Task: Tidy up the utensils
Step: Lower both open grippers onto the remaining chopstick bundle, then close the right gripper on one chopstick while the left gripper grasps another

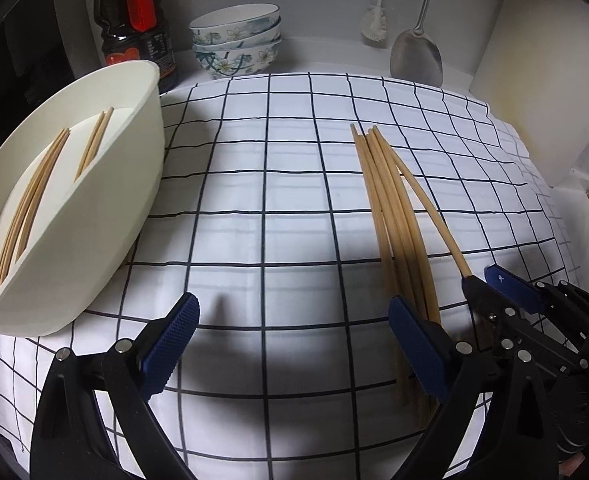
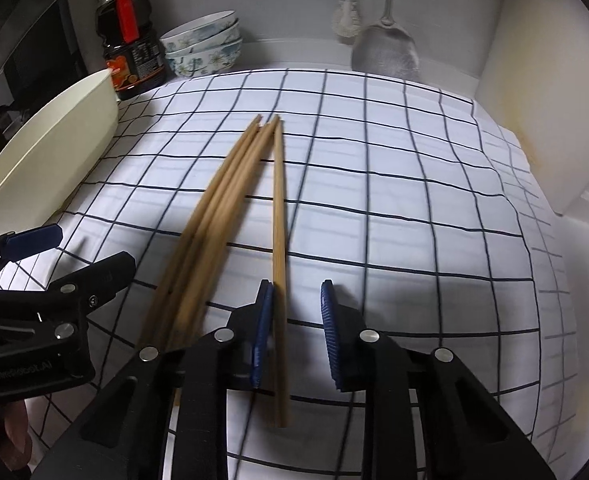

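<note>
Lying on the checked cloth (image 2: 374, 184): a bundle of chopsticks (image 2: 218, 208), long axes running away, tips fanned toward the back wall. One chopstick (image 2: 279, 216) between the right gripper (image 2: 296, 332) pads, jaws apart, not clamped. Left gripper (image 1: 294, 344) spread wide, empty. More chopsticks (image 1: 30, 200) in the white tray (image 1: 94, 240).

Tan chopsticks (image 2: 230, 200), white black-checked cloth (image 2: 374, 220), cream holder (image 1: 106, 220).

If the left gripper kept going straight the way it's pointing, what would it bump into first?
Probably just the checkered cloth. The left gripper points down at bare squares, with the white tray off to one side and the loose chopsticks to the other. Depth is hard to judge here.
</note>
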The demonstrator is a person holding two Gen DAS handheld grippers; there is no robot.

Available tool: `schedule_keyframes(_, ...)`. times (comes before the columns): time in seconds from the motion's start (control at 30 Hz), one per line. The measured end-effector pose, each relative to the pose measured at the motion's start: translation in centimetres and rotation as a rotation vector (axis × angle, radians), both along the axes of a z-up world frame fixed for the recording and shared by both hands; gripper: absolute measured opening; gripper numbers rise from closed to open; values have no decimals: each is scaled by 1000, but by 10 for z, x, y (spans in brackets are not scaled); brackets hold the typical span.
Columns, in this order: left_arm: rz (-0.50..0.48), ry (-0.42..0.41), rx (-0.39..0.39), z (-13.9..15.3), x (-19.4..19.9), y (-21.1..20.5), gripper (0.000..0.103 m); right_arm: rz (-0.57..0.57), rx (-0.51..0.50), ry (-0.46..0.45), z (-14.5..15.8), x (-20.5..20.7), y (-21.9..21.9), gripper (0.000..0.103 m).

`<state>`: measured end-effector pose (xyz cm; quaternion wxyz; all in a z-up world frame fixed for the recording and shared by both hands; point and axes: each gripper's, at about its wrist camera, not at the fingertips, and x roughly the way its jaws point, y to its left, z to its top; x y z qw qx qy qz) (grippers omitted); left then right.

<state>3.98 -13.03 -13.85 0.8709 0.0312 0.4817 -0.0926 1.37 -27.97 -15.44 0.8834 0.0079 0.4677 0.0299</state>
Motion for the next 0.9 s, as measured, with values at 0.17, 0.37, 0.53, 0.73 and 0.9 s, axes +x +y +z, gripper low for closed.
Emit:
schedule_keyframes(0.17, -9, 19, 5, -6, 4, -8, 94, -30, 5, 1, 0, -5, -12, 22)
schedule_keyframes(0.37, -15, 40, 11, -12, 9, -16, 94, -51, 12, 6, 1, -10, -24, 22)
schedule_keyframes(0.53, -18, 35, 36, -17, 13, -19, 93, -48, 16, 5, 1, -9, -27, 22)
schedule_keyframes(0.73, -37, 17, 48, -15, 19, -24, 81, -43, 2, -1, 1, 1, -27, 28)
schedule_keyframes(0.9, -42, -3, 43, -11, 24, -29, 56, -26, -8, -6, 0, 15, -25, 29)
